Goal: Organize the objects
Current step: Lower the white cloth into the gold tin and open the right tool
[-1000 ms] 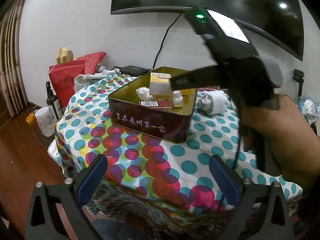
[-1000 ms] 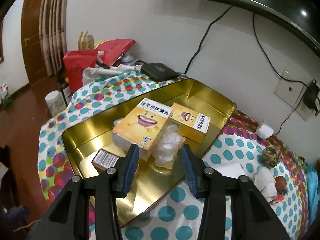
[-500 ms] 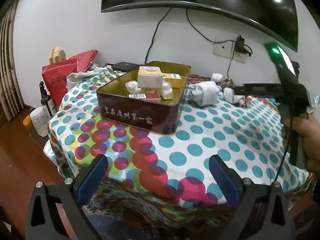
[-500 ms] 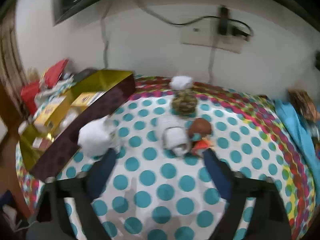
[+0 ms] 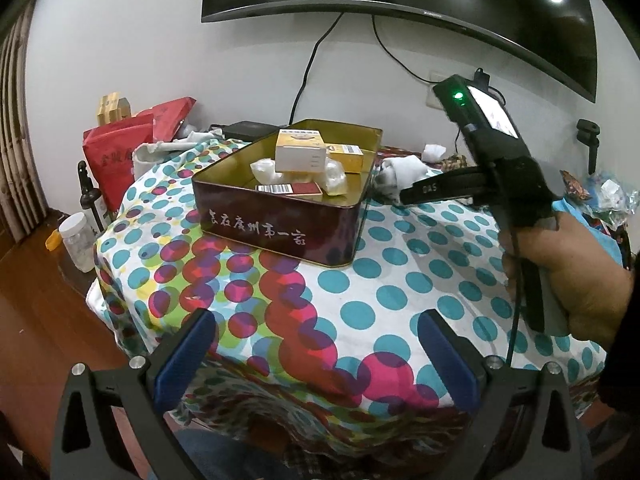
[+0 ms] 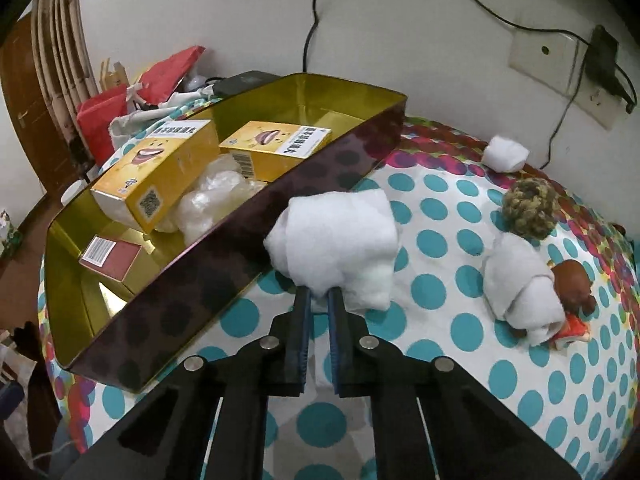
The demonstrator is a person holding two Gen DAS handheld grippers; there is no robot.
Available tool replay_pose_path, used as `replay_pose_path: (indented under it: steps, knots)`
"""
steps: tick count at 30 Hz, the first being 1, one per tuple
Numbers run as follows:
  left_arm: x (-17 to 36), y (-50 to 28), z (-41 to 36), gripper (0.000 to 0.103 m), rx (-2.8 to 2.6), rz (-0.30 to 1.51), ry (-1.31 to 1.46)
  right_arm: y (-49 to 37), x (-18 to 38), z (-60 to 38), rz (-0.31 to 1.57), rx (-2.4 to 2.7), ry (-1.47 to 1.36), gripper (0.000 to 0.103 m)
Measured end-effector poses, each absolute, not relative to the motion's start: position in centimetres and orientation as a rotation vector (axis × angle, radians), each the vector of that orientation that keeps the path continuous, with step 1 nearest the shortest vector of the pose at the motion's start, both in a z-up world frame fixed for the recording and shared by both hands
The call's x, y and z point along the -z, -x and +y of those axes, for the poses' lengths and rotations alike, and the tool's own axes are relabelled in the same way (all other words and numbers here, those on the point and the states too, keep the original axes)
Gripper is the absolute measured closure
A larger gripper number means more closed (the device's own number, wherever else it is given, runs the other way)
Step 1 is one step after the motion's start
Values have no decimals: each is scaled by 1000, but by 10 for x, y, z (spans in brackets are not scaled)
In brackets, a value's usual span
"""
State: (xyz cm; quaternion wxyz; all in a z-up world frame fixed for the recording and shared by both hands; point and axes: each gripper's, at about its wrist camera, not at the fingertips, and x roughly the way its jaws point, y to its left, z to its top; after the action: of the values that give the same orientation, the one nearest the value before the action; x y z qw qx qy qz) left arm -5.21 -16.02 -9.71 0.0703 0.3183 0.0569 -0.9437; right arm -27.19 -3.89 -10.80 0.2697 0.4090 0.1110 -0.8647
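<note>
A maroon tin (image 5: pixel 280 232) with a gold inside stands on the dotted tablecloth. It holds two yellow boxes (image 6: pixel 160 176), crumpled clear bags and a small red box with a barcode. Just right of the tin's long wall (image 6: pixel 240 240) lies a white rolled cloth (image 6: pixel 340 232). My right gripper (image 6: pixel 320 298) is shut on the roll's near lower edge. In the left wrist view a hand holds that gripper (image 5: pixel 404 198) against the white roll (image 5: pixel 404 168) beside the tin. My left gripper (image 5: pixel 314 340) hangs open over the near table edge with nothing between its fingers.
Right of the held roll lie a second white roll (image 6: pixel 520 284), a brown toy (image 6: pixel 572 280), an olive knitted ball (image 6: pixel 528 208) and a small white wad (image 6: pixel 506 154). Red bags (image 5: pixel 120 152), a bottle and a jar (image 5: pixel 76 240) stand left of the table. A wall socket and cables are behind.
My right gripper left the tin, swung right with its jaws wide, then came down and shut on the white roll. The left gripper stayed where it was, open.
</note>
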Motion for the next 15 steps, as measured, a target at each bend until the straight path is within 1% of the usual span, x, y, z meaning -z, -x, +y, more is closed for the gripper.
replay_pose_path:
  steps: [1,3,4,5,6,7,9,10,11,12,13,15]
  knots:
    - [97,52,-160,0,2838,171,-960,270,106,-37,293,2336,-1097,90]
    - [98,53,-158,0,2840,171,-970,267,103,-32,237,2301,-1076,86]
    - [99,53,-158,0,2841,168,-973,267,104,-33,221,2277,-1075,71]
    - [99,53,-157,0,2841,163,-973,265,104,-35,233,2273,-1076,60]
    - [99,53,-157,0,2841,163,-972,264,104,-38,249,2283,-1065,35]
    - [99,53,-157,0,2840,165,-973,263,104,-40,248,2286,-1056,27]
    - [99,53,-157,0,2837,164,-972,266,102,-47,231,2289,-1039,30]
    - [100,54,-157,0,2835,165,-976,270,102,-51,239,2297,-1050,39]
    - [100,55,-157,0,2833,166,-981,273,103,-54,248,2303,-1055,51]
    - [101,54,-157,0,2831,168,-981,279,105,-57,272,2319,-1073,73]
    - [100,54,-157,0,2831,170,-978,284,107,-59,293,2340,-1095,82]
    - [100,54,-156,0,2834,170,-977,295,107,-53,256,2364,-1098,84]
